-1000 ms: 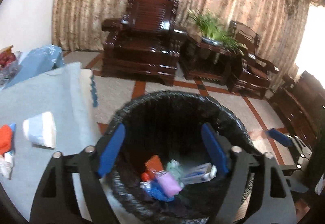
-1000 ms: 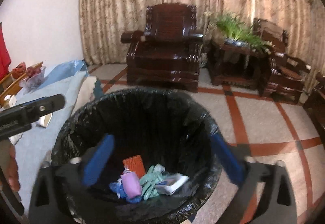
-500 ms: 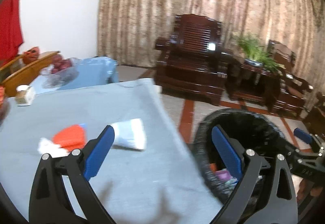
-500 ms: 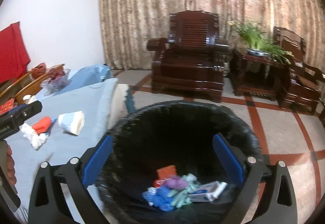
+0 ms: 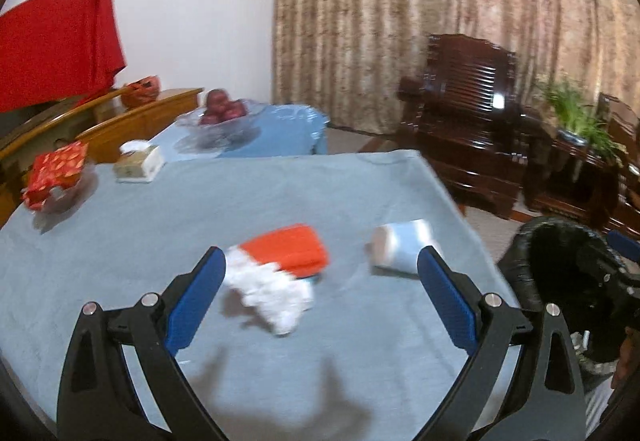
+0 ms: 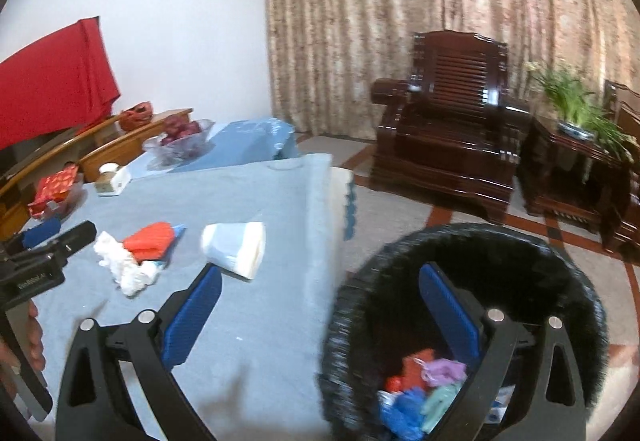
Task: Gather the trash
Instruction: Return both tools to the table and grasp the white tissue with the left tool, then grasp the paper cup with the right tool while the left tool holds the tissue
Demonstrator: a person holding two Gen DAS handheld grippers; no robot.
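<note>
On the blue-grey tablecloth [image 5: 160, 241] lie a crumpled white tissue [image 5: 272, 293], an orange packet [image 5: 292, 247] and a paper cup [image 5: 400, 247] on its side. My left gripper [image 5: 320, 261] hovers open just short of the tissue and packet, holding nothing. My right gripper [image 6: 320, 273] is open and empty, straddling the table edge and the black-lined bin [image 6: 460, 241]. Colourful trash [image 6: 424, 385] lies in the bin's bottom. The right wrist view also shows the cup [image 6: 234, 247], tissue [image 6: 124, 269], packet [image 6: 150, 239] and left gripper [image 6: 66, 231].
At the table's far side stand a glass fruit bowl [image 5: 218, 119], a tissue box [image 5: 138, 163] and a red wrapped box [image 5: 56, 175]. A dark wooden armchair [image 5: 468, 129] and a potted plant [image 6: 572, 105] stand beyond. The bin [image 5: 560, 261] sits on the floor right of the table.
Both grippers swung left, away from above the bin toward the table. The left gripper's jaws spread wider, and the tissue, packet and cup now lie ahead of it.
</note>
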